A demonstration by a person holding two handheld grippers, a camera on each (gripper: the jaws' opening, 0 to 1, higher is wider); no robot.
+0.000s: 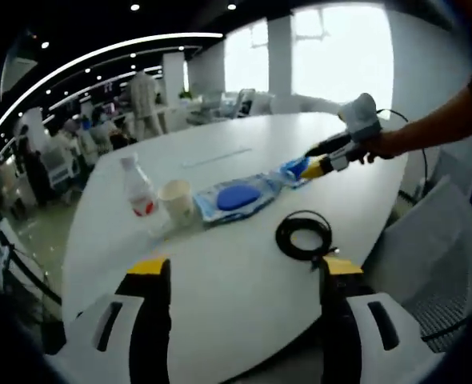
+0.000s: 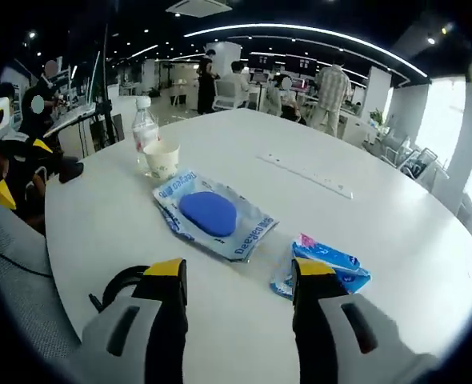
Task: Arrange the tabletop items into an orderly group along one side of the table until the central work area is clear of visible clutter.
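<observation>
Tabletop state, both tools

Left tool [image 1: 240, 276] gapes wide, empty, above tabletop [image 1: 220, 312]. Right tool [image 2: 238, 276] spread, its yellow tip touching small blue packet [image 2: 326, 266]. Wipes pack [image 2: 212, 214] lies centrally; paper cup [image 2: 162, 159] and bottle [image 2: 145, 124] beside it; cable coil [image 1: 304, 234] near edge.

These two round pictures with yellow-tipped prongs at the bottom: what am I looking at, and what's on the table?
A person holds a two-jaw gripper in each hand; a fisheye camera rides on each, looking along its jaws. In the left gripper view, the left gripper is open and empty above a coiled black cable. The right gripper reaches a small blue packet there; its own view shows the jaws open beside that packet. On the white table lie a wipes pack, a paper cup and a water bottle. Nothing is held.
</observation>
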